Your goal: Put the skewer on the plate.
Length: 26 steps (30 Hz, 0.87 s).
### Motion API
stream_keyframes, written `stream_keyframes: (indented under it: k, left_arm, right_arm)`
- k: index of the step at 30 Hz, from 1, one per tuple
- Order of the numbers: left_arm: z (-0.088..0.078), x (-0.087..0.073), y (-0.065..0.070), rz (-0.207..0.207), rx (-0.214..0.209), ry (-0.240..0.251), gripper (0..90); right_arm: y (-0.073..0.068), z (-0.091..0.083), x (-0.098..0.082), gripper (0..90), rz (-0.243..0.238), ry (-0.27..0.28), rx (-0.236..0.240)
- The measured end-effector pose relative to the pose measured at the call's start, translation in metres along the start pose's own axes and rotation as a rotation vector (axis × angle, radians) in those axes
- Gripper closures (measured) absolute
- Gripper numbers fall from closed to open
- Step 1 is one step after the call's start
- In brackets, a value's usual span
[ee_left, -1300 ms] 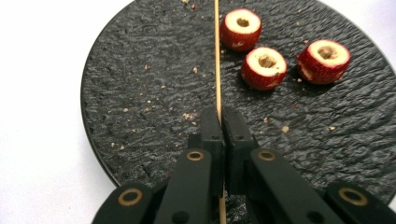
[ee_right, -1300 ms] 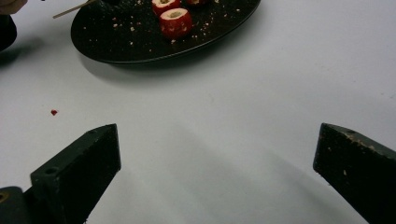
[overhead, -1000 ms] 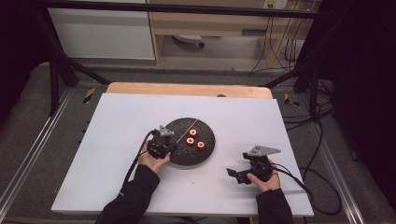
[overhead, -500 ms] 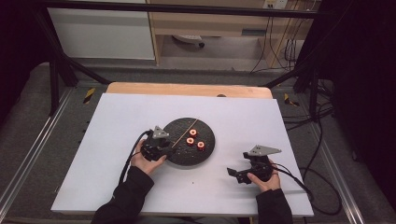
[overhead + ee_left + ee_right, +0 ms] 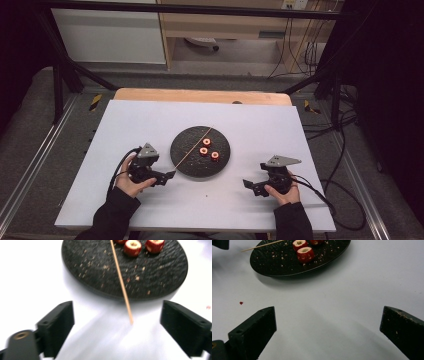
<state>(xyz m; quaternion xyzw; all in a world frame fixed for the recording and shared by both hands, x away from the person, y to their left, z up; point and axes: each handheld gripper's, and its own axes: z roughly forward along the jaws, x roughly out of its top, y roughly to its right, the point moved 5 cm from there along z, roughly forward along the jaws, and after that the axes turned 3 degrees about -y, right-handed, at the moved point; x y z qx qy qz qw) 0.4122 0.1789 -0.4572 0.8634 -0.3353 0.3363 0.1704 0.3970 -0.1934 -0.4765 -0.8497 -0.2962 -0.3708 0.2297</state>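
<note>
A black round plate sits mid-table with three red cored fruit pieces on it. A thin wooden skewer lies across the plate, its near end sticking out over the front-left rim. My left gripper is just left of the plate; its jaws have just been opening and now stand wide. In the left gripper view the skewer points toward the gap of the left gripper, touched by neither jaw. My right gripper rests open at the front right, nothing between its jaws.
White table cover with a wooden edge at the back. In the right gripper view the right gripper faces the plate, and a tiny red crumb lies on the cover. Cables trail off the right side.
My left gripper has drawn back from the plate's left rim toward the front left and its jaws have opened. The skewer stays lying on the plate. The right gripper has not moved.
</note>
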Motion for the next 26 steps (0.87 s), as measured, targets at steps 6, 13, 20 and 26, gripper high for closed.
stream_keyframes:
  k: [6,13,20,26]
  left_arm:
    - [-0.015,-0.021,-0.013,-0.019,0.029,0.036,5.6]
    - [-0.027,-0.044,-0.024,-0.037,0.043,0.069,4.7]
    - [-0.030,-0.060,-0.031,-0.046,0.043,0.072,4.3]
    - [-0.031,-0.061,-0.030,-0.042,0.052,0.077,4.2]
  right_arm:
    - [0.001,0.001,-0.001,1.3,-0.003,-0.008,-0.003]
    - [0.000,0.002,-0.003,1.0,-0.002,-0.024,-0.007]
    - [-0.001,0.004,-0.005,0.9,-0.016,-0.035,-0.009]
    - [-0.001,0.003,-0.006,0.9,-0.031,-0.045,-0.008]
